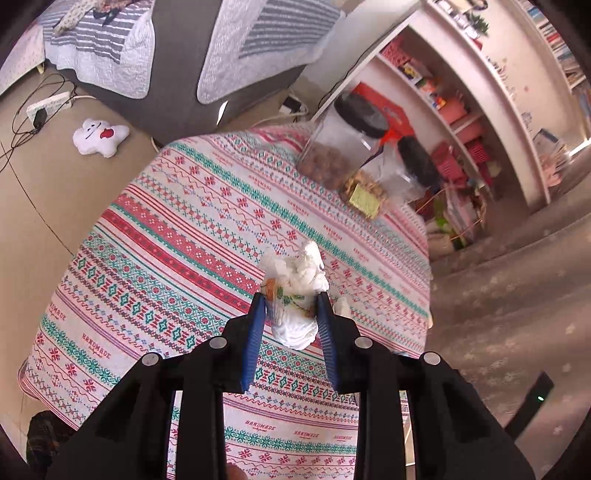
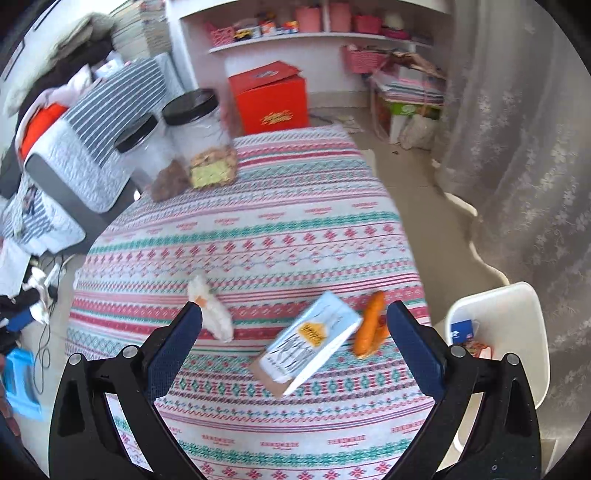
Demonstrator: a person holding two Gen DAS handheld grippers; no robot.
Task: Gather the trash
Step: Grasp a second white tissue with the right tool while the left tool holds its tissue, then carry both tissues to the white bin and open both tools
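Note:
My left gripper (image 1: 290,304) is shut on a paper cup stuffed with crumpled white tissue (image 1: 295,291), held just above the patterned tablecloth (image 1: 177,236). A small white scrap (image 1: 341,306) lies beside its right finger. My right gripper (image 2: 293,317) is open and empty over the table. Between its fingers lie a light blue carton (image 2: 310,343) on its side and an orange wrapper (image 2: 367,325). The tissue-filled cup also shows in the right wrist view (image 2: 212,310), near the left finger. A white bin (image 2: 506,332) with some trash inside stands right of the table.
Two clear jars with black lids (image 2: 199,122) and snacks stand at the table's far edge. A red box (image 2: 271,98), shelves (image 2: 314,35) and a sofa (image 2: 92,133) lie beyond. A curtain (image 2: 517,147) hangs at the right. A plush toy (image 1: 99,134) lies on the floor.

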